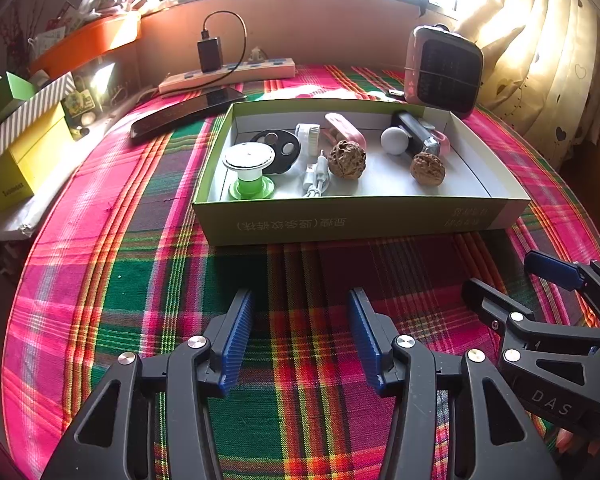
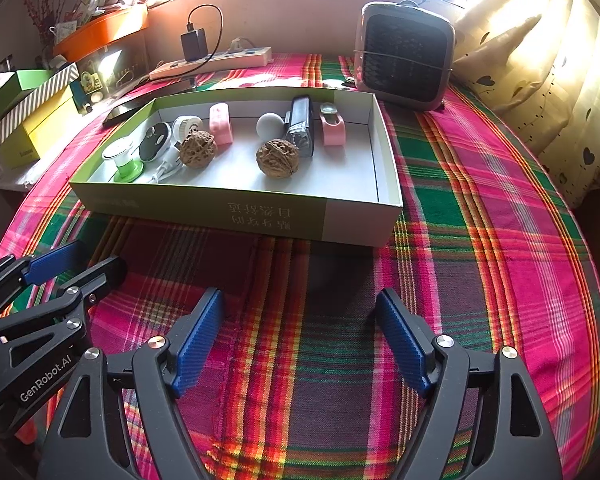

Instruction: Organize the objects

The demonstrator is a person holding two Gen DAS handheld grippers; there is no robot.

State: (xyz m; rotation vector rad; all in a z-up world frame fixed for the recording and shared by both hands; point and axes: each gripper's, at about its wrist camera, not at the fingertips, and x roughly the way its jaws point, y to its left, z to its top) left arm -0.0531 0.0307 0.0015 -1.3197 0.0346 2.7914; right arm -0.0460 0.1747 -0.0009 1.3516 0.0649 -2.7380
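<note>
A shallow green-and-white cardboard box (image 1: pixel 364 220) (image 2: pixel 356 220) lies on the plaid tablecloth. Inside lie two walnuts (image 1: pixel 346 159) (image 2: pixel 278 158), a white ball (image 1: pixel 394 140) (image 2: pixel 269 125), a green-and-white spool (image 1: pixel 249 170) (image 2: pixel 123 158), a black disc (image 1: pixel 282 146), a white cable (image 1: pixel 316 178), two pink pieces (image 1: pixel 346 128) (image 2: pixel 332 126) and a black-and-silver device (image 1: pixel 418 134) (image 2: pixel 301 126). My left gripper (image 1: pixel 300 300) is open and empty, in front of the box. My right gripper (image 2: pixel 300 300) is open and empty, beside it; it also shows in the left wrist view (image 1: pixel 508 276).
A small heater (image 1: pixel 444 70) (image 2: pixel 404 56) stands behind the box at the right. A power strip (image 1: pixel 228 74) with a black charger and a dark phone (image 1: pixel 188 110) lie behind at the left. Stacked yellow and green boxes (image 1: pixel 20 148) stand at the far left. Curtains hang right.
</note>
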